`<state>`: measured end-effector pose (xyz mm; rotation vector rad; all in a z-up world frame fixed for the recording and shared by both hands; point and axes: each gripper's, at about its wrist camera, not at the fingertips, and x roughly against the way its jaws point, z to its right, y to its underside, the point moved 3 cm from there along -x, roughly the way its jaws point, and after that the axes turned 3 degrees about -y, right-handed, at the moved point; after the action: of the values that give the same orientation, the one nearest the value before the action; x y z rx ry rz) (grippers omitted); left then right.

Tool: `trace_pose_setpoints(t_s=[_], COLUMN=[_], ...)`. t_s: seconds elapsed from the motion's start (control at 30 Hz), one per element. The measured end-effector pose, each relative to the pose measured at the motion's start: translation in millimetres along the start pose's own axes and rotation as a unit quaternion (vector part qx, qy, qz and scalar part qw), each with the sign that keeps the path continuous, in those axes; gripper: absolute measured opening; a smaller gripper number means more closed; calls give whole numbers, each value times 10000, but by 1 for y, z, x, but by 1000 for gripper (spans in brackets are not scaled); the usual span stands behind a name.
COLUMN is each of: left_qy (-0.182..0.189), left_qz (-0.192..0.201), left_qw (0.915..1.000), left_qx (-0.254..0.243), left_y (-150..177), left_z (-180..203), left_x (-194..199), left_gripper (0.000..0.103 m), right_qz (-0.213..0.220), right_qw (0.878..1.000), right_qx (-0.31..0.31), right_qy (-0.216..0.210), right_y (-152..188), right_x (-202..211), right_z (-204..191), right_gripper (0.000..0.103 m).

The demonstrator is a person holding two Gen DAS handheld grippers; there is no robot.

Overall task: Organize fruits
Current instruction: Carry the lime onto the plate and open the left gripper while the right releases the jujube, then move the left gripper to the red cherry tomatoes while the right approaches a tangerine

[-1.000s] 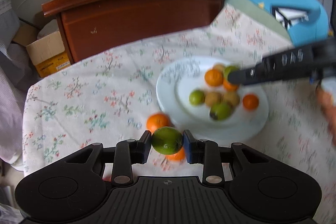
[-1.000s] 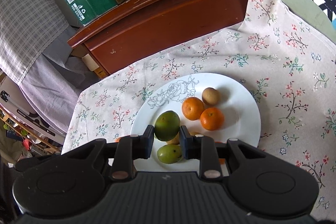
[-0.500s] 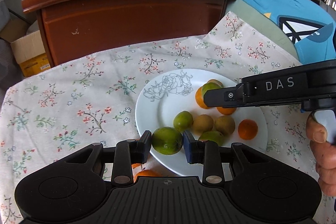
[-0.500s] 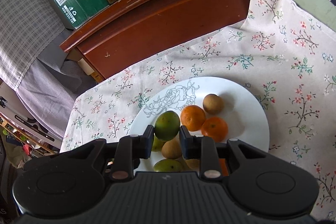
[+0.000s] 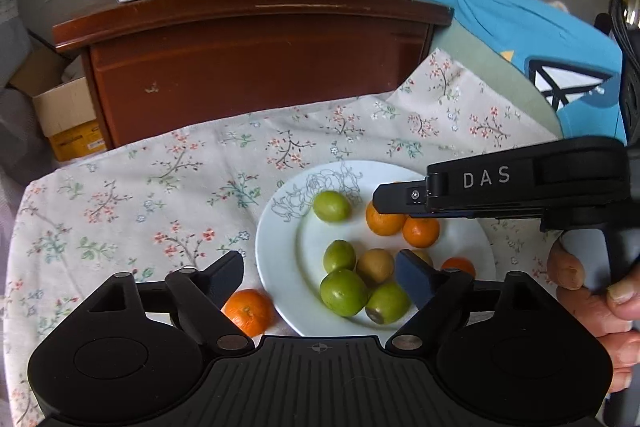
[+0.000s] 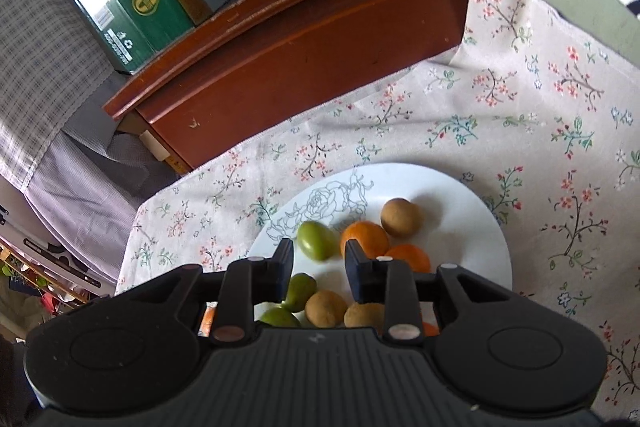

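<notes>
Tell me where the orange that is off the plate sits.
In the left wrist view the orange lies on the floral tablecloth, just left of the white plate and beside the left finger of the open left tongs.

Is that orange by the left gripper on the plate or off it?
Off. The orange lies on the floral cloth just outside the plate rim, beside the left gripper, whose jaws are wide open.

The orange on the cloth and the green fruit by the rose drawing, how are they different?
The orange is orange and lies off the plate on the flowered cloth; the green fruit is green and lies on the plate. The orange looks rounder, the green fruit more oval. No gripper holds either.
</notes>
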<state>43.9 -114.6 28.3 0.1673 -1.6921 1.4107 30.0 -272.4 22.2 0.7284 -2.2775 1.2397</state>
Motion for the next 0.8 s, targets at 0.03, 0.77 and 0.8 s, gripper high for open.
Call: trace_pose_setpoints(t_s=[0.03, 0.77, 0.8], left_qy=[-18, -1158, -1180], left_qz=[-13, -130, -122], left_qw=[10000, 9921, 9917], left_qx=[45, 471, 500], left_y=[-1, 15, 17], left_z=[-2, -89, -92], left_x=[4, 84, 85], left_gripper=[89, 91, 91], right_qz=[18, -71, -97], right_qw=[10000, 9990, 9990], right_qx=[18, 362, 370], right_qy=[-1, -242, -246], right_y=[0, 63, 68], right_x=[2, 45, 45], right_z=[-1, -49, -51], right_gripper=[30, 35, 35])
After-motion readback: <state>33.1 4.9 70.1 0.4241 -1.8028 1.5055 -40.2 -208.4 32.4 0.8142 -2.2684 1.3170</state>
